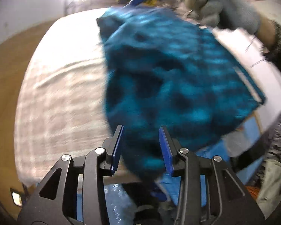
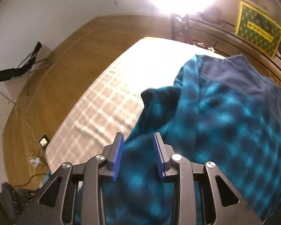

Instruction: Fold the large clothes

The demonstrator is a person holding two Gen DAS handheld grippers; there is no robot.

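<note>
Fleece (image 2: pixel 224 116), blue and checked, is being draped over the bed (image 2: pixel 106 101), soft, limp and best taken at a hem, while the left tool (image 1: pixel 141 148) and right tool (image 2: pixel 137 154) are being held part open, gripping nothing.

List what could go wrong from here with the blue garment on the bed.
1. The blue garment lies bunched, a flap standing up, so the fold may set crooked.
2. Both grippers, left and right, have fingers apart over loose cloth; closing could pinch several layers.
3. It lies near the bed edge; it might slide off.
</note>
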